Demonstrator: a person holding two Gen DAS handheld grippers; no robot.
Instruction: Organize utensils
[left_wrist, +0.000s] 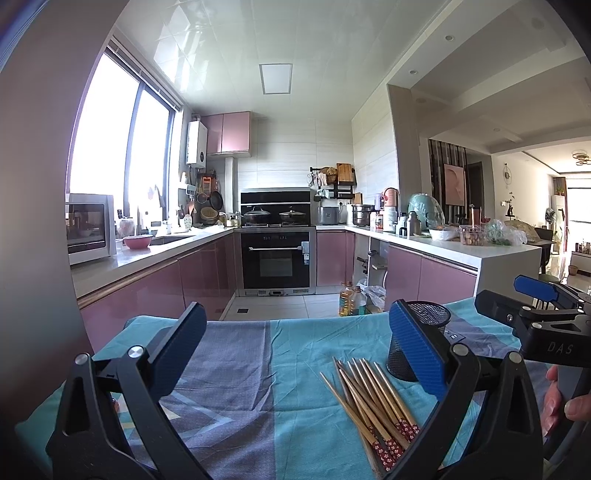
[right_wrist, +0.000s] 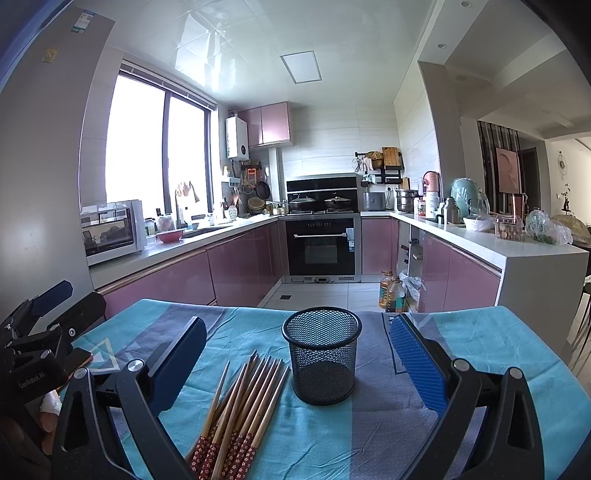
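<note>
Several wooden chopsticks (right_wrist: 240, 410) with red flowered ends lie bundled on the blue cloth-covered table (right_wrist: 498, 369), just left of an upright, empty black mesh holder (right_wrist: 322, 354). My right gripper (right_wrist: 299, 358) is open, its fingers either side of the holder and chopsticks, above the cloth. In the left wrist view the chopsticks (left_wrist: 373, 402) lie low right and the mesh holder (left_wrist: 417, 343) stands partly behind the right finger. My left gripper (left_wrist: 295, 343) is open and empty over bare cloth. The right gripper (left_wrist: 535, 314) shows at the right edge.
The table's far edge (right_wrist: 258, 306) faces a kitchen with pink cabinets, an oven (right_wrist: 321, 245) and oil bottles (right_wrist: 391, 291) on the floor. A phone (right_wrist: 79, 360) lies on the cloth at the left, by the left gripper (right_wrist: 37, 332).
</note>
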